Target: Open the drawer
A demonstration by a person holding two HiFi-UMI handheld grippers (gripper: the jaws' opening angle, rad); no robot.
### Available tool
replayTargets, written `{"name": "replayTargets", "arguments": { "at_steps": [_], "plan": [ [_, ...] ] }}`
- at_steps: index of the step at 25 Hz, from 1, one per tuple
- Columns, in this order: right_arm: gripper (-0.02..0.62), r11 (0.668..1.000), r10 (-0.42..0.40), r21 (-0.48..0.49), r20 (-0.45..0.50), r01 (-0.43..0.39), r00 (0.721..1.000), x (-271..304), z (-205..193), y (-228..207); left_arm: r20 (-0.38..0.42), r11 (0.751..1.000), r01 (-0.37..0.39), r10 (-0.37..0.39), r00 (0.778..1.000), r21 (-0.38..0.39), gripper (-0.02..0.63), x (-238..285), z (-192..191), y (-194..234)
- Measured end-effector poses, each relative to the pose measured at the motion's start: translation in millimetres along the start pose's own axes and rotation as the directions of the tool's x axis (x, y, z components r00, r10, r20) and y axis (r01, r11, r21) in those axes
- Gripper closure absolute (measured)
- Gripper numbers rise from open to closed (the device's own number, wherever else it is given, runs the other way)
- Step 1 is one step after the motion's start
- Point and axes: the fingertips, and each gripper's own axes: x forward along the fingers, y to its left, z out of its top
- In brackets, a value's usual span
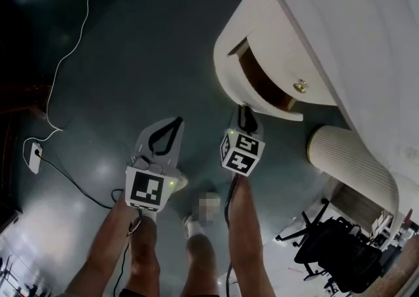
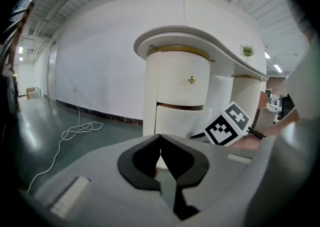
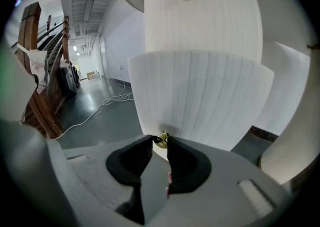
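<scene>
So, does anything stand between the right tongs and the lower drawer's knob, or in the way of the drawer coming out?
Nothing visible does. The right tongs are closed on the brass knob of the lower drawer, and the floor in front of it is bare; the left tongs hang off to the side.

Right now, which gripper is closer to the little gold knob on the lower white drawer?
Right. The right gripper has its jaws around the small round brass knob on the lower white ribbed drawer. The left gripper hangs back from it, empty.
</scene>
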Motion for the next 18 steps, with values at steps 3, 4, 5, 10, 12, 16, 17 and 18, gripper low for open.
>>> {"name": "replayTargets", "arguments": {
  "at_steps": [3,4,5,10,12,16,17,18],
  "plan": [
    [0.497,1.000,0.006,-0.004,-0.011,-0.006,1.000,-8.4,-7.3,6.7,-0.002,1.000,0.002,-0.002,1.000,0.003,0.595,-5.2,1.5,-0.4],
    [0.497,1.000,0.007,-0.005,-0.014,-0.007,1.000,-11.2,-9.9,9.1,-0.008,1.000,0.004,-0.004,1.000,0.003,0.595,-7.1,2.5,-0.6],
    [0.497,1.000,0.009,-0.006,-0.017,-0.009,1.000,-14.1,-12.8,11.7,-0.014,1.000,0.006,-0.006,1.000,0.002,0.595,-9.2,3.3,-1.0],
    [0.497,1.000,0.015,-0.008,-0.034,-0.015,0.999,-26.7,-28.1,23.8,-0.019,1.000,0.012,-0.012,1.000,0.009,0.595,-16.5,0.7,-2.7],
    [0.497,1.000,0.018,-0.008,-0.039,-0.018,0.999,-31.7,-32.7,28.4,-0.025,1.000,0.015,-0.015,1.000,0.008,0.595,-18.9,0.4,-3.2],
    [0.497,1.000,0.024,-0.006,-0.049,-0.025,0.999,-42.0,-42.4,37.2,-0.018,1.000,0.017,-0.017,1.000,0.010,0.595,-24.2,-3.5,-5.4],
    [0.497,1.000,0.027,-0.005,-0.051,-0.027,0.998,-44.3,-44.7,39.2,-0.021,1.000,0.019,-0.018,1.000,0.010,0.595,-25.6,-4.0,-6.2],
    [0.497,1.000,0.029,-0.005,-0.054,-0.030,0.998,-46.7,-46.9,41.2,-0.025,1.000,0.021,-0.021,0.999,0.010,0.595,-27.3,-4.4,-7.1]
  ]
}}
